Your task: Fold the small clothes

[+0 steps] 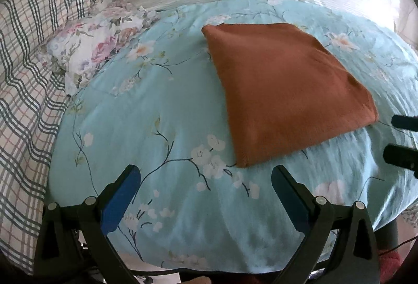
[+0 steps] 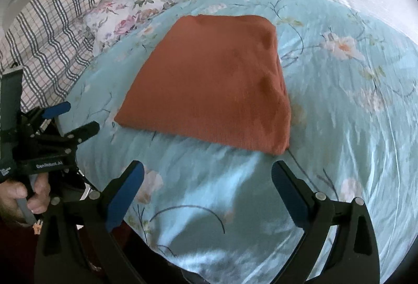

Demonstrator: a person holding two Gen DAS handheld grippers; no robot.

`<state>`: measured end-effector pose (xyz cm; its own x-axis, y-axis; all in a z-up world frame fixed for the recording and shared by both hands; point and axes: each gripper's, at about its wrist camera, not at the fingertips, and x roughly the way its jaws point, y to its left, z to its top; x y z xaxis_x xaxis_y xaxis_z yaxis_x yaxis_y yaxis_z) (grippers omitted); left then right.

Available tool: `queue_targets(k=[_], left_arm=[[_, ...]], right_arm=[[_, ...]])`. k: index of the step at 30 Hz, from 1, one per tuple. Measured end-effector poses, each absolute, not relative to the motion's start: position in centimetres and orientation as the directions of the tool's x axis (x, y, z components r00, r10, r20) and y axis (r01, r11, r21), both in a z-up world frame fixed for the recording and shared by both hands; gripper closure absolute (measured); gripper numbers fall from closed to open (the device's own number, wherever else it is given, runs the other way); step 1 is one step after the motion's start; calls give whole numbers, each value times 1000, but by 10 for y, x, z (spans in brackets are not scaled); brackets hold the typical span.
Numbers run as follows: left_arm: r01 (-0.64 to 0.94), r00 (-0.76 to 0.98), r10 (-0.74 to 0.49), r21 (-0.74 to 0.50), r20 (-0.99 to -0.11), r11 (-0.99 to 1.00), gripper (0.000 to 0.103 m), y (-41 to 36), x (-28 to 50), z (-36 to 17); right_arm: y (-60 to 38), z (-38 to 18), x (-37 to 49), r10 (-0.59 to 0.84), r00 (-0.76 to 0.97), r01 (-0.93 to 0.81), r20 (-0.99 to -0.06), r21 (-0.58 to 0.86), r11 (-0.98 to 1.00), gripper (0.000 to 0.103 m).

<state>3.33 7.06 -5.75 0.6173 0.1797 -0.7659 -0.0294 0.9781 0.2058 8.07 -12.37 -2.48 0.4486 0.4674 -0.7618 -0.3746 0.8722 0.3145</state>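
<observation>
Right wrist view, folded rust-brown cloth [image 2: 209,80] flat on floral quilt [image 2: 339,114], both grippers' fingers apart, empty.

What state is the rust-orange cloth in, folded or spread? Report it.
Folded: the rust-orange cloth lies as a compact rectangle with a thick doubled edge on the blue floral quilt.

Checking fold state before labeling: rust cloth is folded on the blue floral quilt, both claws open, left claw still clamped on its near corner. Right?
Not quite. The left claw is open and empty, apart from the rust cloth, as the left wrist view shows. The rest holds: the cloth lies folded on the blue floral quilt, and the right claw is open.
</observation>
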Motion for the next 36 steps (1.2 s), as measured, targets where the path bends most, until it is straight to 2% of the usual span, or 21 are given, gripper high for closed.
queue_targets(k=[18, 36], left_arm=[[-35, 635, 180, 206, -751, 978, 2, 63, 49, -44], [-35, 656, 163, 186, -737, 982, 2, 58, 39, -31]], right_arm=[[-112, -14, 109, 478, 445, -413, -757, 301, 860, 5], [-114, 1, 98, 495, 465, -429, -734, 303, 851, 5]])
